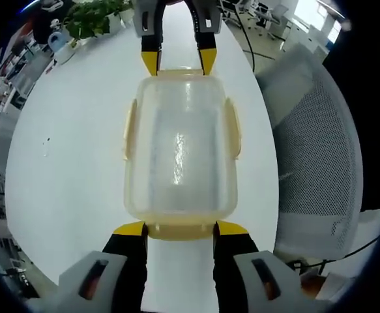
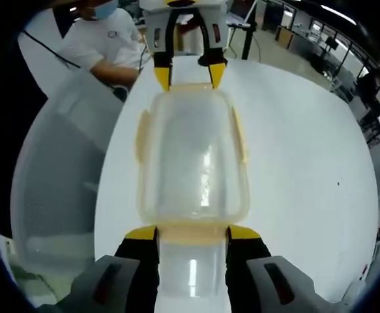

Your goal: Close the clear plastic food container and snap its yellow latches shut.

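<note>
Between the two open claws, left (image 1: 180, 227) and right (image 2: 191, 233), lies the lidded container (image 1: 180, 147), ungripped.

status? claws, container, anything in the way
Left claw open astride one end latch, right claw open astride the opposite. Container lidded on white table. Side latches look unsnapped. Nothing obstructing.

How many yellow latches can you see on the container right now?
4: one on each long side, and one on each short end, by the left gripper and by the right gripper.
</note>
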Available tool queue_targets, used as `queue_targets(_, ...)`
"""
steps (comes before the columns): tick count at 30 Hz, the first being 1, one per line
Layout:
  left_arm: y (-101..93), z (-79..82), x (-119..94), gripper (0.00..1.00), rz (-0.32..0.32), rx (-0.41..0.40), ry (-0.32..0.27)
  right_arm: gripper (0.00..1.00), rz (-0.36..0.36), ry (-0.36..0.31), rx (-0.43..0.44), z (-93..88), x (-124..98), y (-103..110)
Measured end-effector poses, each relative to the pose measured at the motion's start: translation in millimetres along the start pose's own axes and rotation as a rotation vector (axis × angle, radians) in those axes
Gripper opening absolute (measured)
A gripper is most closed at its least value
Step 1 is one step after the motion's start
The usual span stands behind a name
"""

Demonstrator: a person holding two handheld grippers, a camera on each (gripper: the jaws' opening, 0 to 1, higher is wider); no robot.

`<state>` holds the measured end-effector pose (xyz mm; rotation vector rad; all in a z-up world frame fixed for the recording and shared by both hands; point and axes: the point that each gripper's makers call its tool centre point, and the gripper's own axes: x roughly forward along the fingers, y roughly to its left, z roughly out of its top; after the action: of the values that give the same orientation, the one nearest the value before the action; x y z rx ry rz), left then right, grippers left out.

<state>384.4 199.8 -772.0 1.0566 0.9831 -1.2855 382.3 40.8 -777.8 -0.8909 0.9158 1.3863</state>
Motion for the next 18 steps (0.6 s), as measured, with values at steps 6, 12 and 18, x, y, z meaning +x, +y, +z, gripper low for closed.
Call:
queue_targets(6,-1.4,9.8,6.3,0.38,-0.005,-0.002,-0.002,0.38,0.005,0.003,0.003,-12.5,-1.0,1.9)
queue_targets(12,-1.2,23.4,10.8,0.38,-0.009,-0.006,-0.008,0.38,0.003,0.014,0.011,-25.3,-5.0,2.2)
queue_targets(18,-3.1,34.6,13.9,0.38,-0.015,0.0,-0.012,0.38,0.001,0.019,0.015,-36.0,-9.8,5.1)
